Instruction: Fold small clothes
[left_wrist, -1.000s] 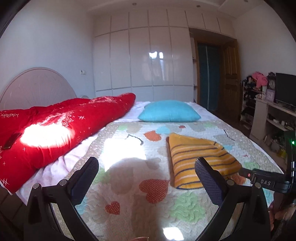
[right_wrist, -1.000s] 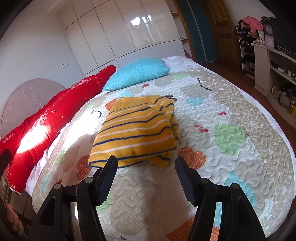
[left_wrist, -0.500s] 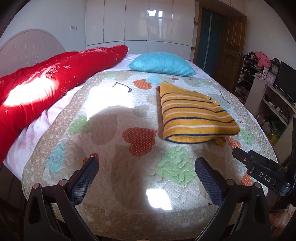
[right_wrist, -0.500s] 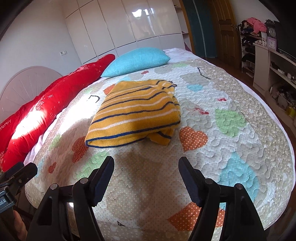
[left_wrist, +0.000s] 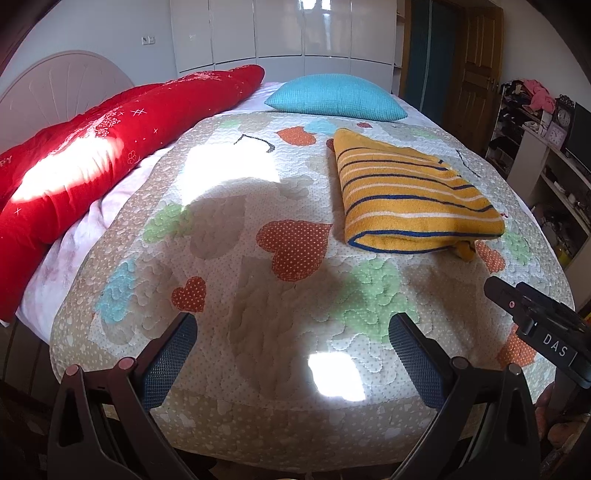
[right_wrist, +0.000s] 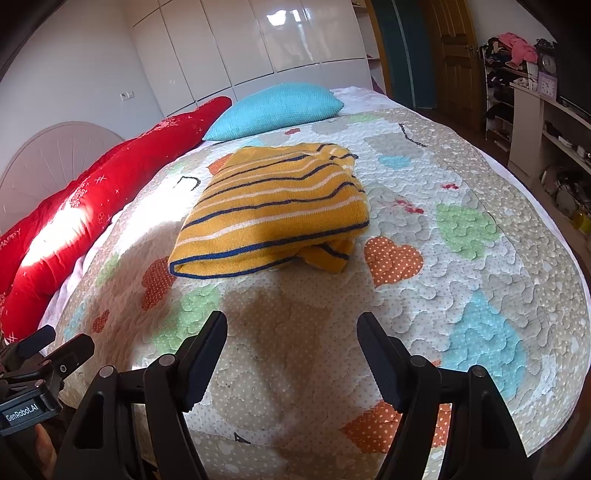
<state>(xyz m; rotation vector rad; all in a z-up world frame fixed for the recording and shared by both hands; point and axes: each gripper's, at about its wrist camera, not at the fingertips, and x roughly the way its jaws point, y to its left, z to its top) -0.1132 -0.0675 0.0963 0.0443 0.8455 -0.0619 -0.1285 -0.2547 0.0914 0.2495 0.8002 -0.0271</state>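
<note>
A folded yellow garment with navy and white stripes (left_wrist: 410, 195) lies on the quilted bedspread (left_wrist: 258, 295); it also shows in the right wrist view (right_wrist: 273, 210), with a bit of sleeve poking out under its near right corner. My left gripper (left_wrist: 291, 332) is open and empty above the bed's near edge, well short of the garment. My right gripper (right_wrist: 291, 332) is open and empty, also back from the garment over the near edge. The right gripper's body (left_wrist: 535, 325) shows at the right of the left wrist view.
A red duvet (left_wrist: 92, 155) lies along the bed's left side and a blue pillow (left_wrist: 336, 96) at the far end. Shelves with clutter (left_wrist: 546, 147) stand to the right of the bed. White wardrobes (left_wrist: 295, 33) and a wooden door (left_wrist: 476, 70) are behind.
Both grippers have pulled back and up from the garment towards the bed's near edge and tilted downward. The garment lies still. Both stay open.
</note>
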